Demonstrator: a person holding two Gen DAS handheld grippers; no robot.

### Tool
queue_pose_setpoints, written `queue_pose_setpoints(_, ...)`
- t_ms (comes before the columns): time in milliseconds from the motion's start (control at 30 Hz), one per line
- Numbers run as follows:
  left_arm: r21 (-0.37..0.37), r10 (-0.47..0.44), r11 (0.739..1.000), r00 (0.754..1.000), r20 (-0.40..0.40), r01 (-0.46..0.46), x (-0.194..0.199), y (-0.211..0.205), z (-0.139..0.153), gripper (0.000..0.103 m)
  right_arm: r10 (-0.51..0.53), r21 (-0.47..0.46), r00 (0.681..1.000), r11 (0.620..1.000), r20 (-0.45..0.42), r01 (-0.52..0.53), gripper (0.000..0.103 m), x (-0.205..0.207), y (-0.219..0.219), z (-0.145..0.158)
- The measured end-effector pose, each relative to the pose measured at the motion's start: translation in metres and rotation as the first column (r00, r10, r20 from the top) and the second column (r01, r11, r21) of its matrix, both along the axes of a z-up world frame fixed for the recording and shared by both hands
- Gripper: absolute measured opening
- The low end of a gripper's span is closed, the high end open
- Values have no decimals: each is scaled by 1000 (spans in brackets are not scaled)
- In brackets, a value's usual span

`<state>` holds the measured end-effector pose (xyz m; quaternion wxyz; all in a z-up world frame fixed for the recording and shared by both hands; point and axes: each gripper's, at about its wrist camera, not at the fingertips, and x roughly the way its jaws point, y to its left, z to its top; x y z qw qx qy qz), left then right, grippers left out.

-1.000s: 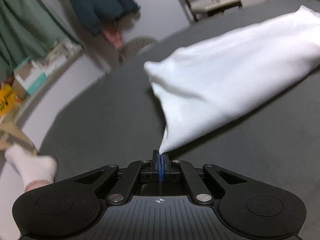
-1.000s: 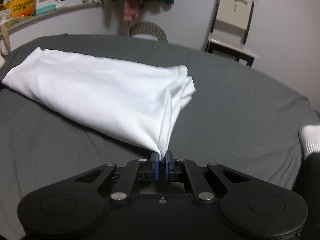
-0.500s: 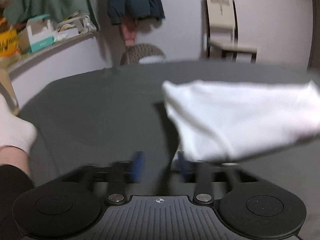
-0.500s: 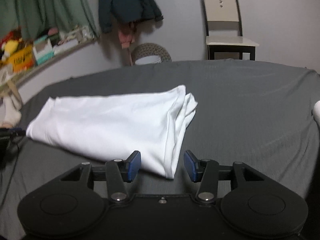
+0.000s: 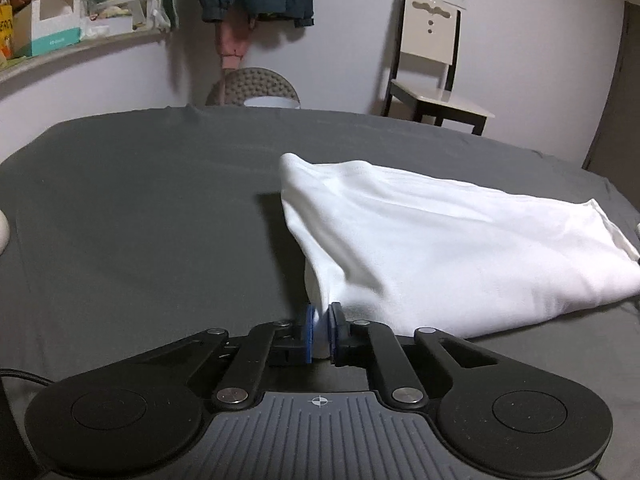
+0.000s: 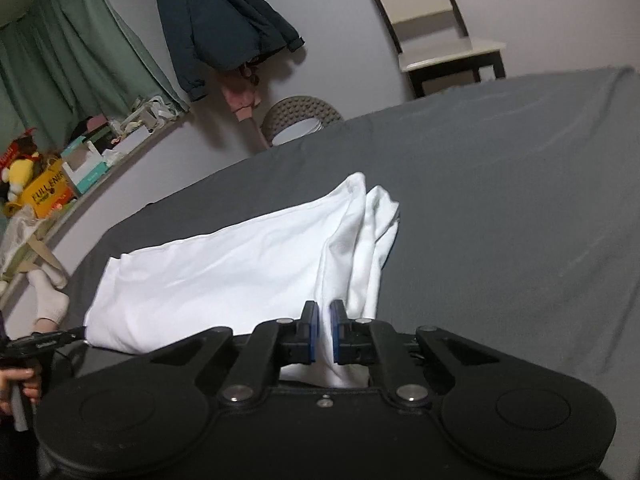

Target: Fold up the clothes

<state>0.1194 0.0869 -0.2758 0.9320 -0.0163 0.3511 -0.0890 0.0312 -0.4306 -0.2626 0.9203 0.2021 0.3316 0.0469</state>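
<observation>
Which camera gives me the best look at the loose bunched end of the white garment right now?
The right wrist view. There the white garment shows its layered, bunched end running up from the right tool, folds separate and clear. The left wrist view shows that end only at its far right edge, flattened and small; it mainly shows the corner in the left tool.

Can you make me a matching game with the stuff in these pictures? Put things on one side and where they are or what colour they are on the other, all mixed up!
Things:
1. white garment
2. dark jacket
3. chair
4. yellow box

Places or colours:
A. hanging on the wall
B. standing by the wall past the far edge of the grey sheet
C. pinched at its near edge by the left gripper and right gripper
D. on the shelf next to a teal and white box

Pairs: 1-C, 2-A, 3-B, 4-D
</observation>
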Motion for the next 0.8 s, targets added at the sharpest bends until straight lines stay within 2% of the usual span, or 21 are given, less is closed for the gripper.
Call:
queue_pose_setpoints(67, -25, 6, 1000, 1000, -10, -7, 2, 1, -2, 4, -47, -27, 999, 999, -16, 47, 5, -6, -3, 1)
queue_pose_setpoints(133, -49, 13, 999, 1000, -20, -14, 3, 3, -4, 4, -80, 1, 996, 997, -39, 81, 5, -10, -9, -2)
queue_pose_setpoints(267, -99, 24, 995, 999, -41, -28, 7, 5, -7, 4, -69, 20, 996, 997, -54, 71, 8, -7, -10, -6)
queue_pose_setpoints(333, -145, 39, 989, 999, -35, -44, 6, 10, -6, 9, -76, 24, 997, 997, -26, 77, 20, -3, -11, -2)
queue_pose_setpoints(400, -167, 73, 983, 997, -12, -74, 8, 13, -1, 11, -83, 27, 997, 996, 3, 83, 46, 1, -12, 3)
queue_pose_setpoints(500, -210, 117, 972, 991, 57, -103, 8, 20, 9, 12, -93, 33, 995, 995, 46, 92, 51, 6, -14, 9)
queue_pose_setpoints(567, -236, 126, 966, 989, 79, -105, 17, 21, 14, 33, -100, 37, 992, 995, 74, 98, 51, 10, -15, 13)
queue_pose_setpoints(600, -242, 126, 965, 988, 87, -101, 24, 20, 15, 64, -104, 39, 991, 994, 89, 101, 51, 12, -16, 15)
queue_pose_setpoints(633, -231, 128, 967, 987, 101, -102, 31, 17, 17, 87, -102, 28, 990, 995, 102, 99, 51, 16, -16, 17)
queue_pose_setpoints(733, -129, 113, 987, 984, 136, -96, 52, 2, 14, 89, -46, -86, 992, 995, 116, 56, 49, 40, -8, 20)
queue_pose_setpoints(800, -96, 94, 992, 990, 108, -84, 67, -4, 5, 88, -16, -146, 995, 989, 100, 31, 38, 55, -2, 17)
